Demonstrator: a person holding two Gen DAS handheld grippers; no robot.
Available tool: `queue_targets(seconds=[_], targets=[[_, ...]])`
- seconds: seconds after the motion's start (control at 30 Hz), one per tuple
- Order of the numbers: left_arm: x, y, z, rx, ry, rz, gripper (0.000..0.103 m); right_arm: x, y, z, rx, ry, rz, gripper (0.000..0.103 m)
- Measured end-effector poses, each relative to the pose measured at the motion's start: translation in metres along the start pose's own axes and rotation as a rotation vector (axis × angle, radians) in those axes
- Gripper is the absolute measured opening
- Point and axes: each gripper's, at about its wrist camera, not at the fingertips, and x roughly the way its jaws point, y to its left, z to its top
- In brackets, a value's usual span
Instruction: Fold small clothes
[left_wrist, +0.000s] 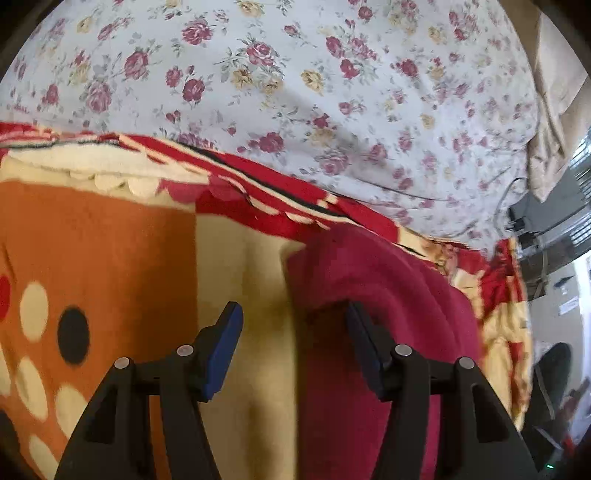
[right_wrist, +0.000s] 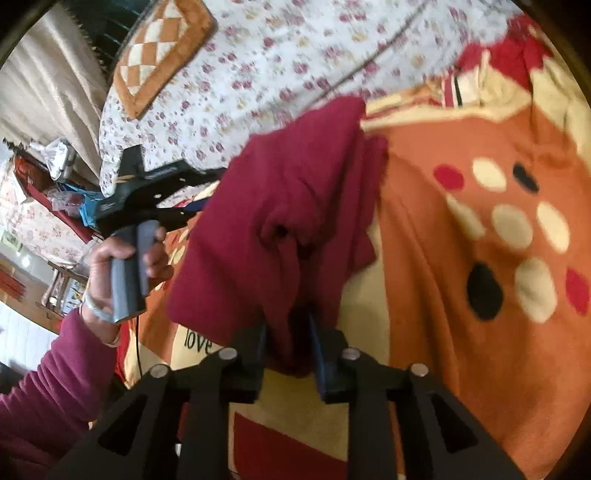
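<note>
A small maroon garment hangs bunched over an orange and cream dotted blanket. My right gripper is shut on the garment's near edge and holds it lifted. In the left wrist view the garment lies at the right on the blanket. My left gripper is open, with its right finger over the garment's left edge and its left finger over the cream part of the blanket. The left gripper's body, held in a hand, also shows in the right wrist view, its fingertips hidden behind the garment.
A white floral bedsheet lies beyond the blanket. A checked orange cushion sits at the far end of the bed. A beige curtain and cluttered furniture stand beside the bed. A dark cable crosses the sheet.
</note>
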Motion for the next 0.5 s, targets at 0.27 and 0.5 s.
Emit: queue_targets(seconds=[0.27, 0.5], targets=[[0.000, -0.018, -0.007, 0.131, -0.046, 0.176, 0.049, -0.012, 0.007, 0.034, 0.020, -0.067, -0.110, 0.054], [-0.031, -0.024, -0.023, 0.195, -0.057, 0.175, 0.049, -0.028, 0.017, 0.058, 0.007, -0.040, -0.047, 0.058]])
